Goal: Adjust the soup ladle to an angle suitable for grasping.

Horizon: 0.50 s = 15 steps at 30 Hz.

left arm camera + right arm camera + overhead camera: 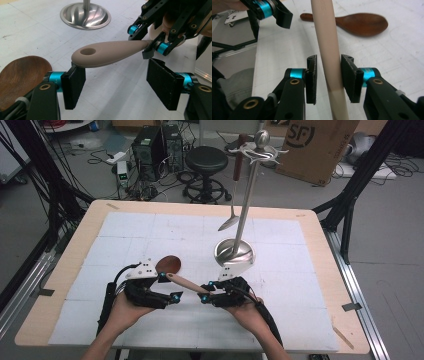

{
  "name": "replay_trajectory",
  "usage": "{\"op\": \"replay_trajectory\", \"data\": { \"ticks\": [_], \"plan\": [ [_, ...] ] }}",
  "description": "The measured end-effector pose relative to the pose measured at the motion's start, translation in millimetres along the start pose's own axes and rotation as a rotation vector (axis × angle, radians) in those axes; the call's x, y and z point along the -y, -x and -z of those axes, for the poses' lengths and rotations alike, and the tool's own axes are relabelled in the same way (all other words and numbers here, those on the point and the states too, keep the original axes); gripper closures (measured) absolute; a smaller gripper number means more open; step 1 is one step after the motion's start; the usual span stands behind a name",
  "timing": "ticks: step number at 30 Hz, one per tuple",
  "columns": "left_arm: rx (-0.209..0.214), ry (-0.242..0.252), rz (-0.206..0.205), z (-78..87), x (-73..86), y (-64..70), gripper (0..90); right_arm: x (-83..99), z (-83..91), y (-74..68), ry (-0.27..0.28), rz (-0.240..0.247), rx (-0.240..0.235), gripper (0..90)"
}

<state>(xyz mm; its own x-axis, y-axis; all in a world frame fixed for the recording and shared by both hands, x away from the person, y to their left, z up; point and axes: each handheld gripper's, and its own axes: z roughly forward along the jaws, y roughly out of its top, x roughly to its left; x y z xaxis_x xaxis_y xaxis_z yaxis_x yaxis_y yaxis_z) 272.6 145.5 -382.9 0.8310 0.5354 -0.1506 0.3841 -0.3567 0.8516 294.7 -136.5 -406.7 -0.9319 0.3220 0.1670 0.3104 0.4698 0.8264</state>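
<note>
Wooden spoon (176, 272) sits low over the bench (320, 270) between both hands, dark bowl toward left tool (169, 287), pale handle running to right tool (209, 292). Right gripper view: right tool (329, 77) jaws narrow, clamped on the pale handle (325, 47), pads touching both sides; dark bowl (362, 23) beyond. Left gripper view: left tool (117, 86) jaws wide, holding nothing; handle end with hang hole (105, 53) rests across top of one pad, steel base (86, 17) behind. High view adds utensil stand (240, 227) with metal spoon (231, 220) hanging from its rack.
</note>
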Motion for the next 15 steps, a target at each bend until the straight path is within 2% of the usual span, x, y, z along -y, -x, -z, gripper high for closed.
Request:
{"op": "replay_trajectory", "data": {
  "ticks": [8,10,15],
  "plan": [
    [0.003,0.001,-0.009,0.7,-0.8,0.6,32.2,3.5,-4.1,3.4,-0.046,-0.042,-0.016,68.4],
    [0.005,0.0,-0.01,1.1,-0.8,0.5,32.3,3.7,-3.1,3.5,-0.051,-0.058,-0.022,71.3],
    [0.001,0.009,-0.009,1.1,-0.8,0.0,32.1,3.3,-2.7,4.0,-0.05,-0.053,-0.02,72.1]
  ]
}}
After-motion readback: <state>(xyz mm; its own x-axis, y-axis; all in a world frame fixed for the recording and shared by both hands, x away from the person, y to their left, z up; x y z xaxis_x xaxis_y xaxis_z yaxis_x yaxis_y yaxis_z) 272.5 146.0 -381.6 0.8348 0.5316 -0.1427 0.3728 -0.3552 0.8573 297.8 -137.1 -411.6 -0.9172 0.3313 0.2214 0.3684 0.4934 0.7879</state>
